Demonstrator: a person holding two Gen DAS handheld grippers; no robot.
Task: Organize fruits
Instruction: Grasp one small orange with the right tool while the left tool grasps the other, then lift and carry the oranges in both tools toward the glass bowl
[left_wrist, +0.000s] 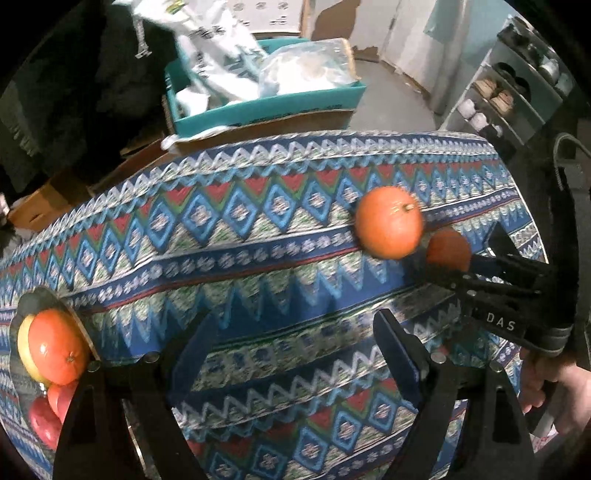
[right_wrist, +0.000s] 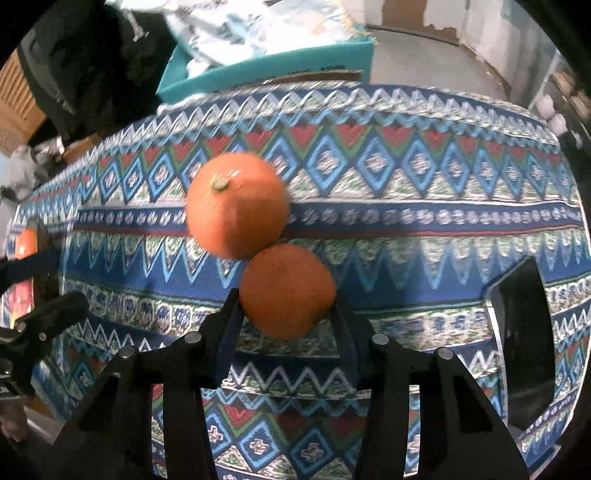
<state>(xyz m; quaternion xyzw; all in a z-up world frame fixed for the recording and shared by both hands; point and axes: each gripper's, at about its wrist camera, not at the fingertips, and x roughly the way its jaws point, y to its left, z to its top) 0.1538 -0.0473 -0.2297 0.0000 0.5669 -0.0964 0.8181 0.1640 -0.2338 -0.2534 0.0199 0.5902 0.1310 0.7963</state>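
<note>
My right gripper (right_wrist: 286, 299) is shut on an orange (right_wrist: 287, 290), low over the patterned tablecloth (right_wrist: 406, 221). A second orange with a stem (right_wrist: 236, 205) lies on the cloth just beyond it and touches it. In the left wrist view the held orange (left_wrist: 447, 249) sits between the right gripper's fingers (left_wrist: 480, 273), beside the stemmed orange (left_wrist: 389, 227). My left gripper (left_wrist: 291, 332) is open and empty above the cloth. At the left edge a plate (left_wrist: 79, 325) holds an orange (left_wrist: 55, 347), a yellow fruit and red fruit.
A dark phone-like slab (right_wrist: 521, 332) lies on the cloth at the right. Behind the table stands a teal box (left_wrist: 266, 103) with plastic bags. A shoe rack (left_wrist: 509, 92) is at the far right. A dark garment hangs at the left.
</note>
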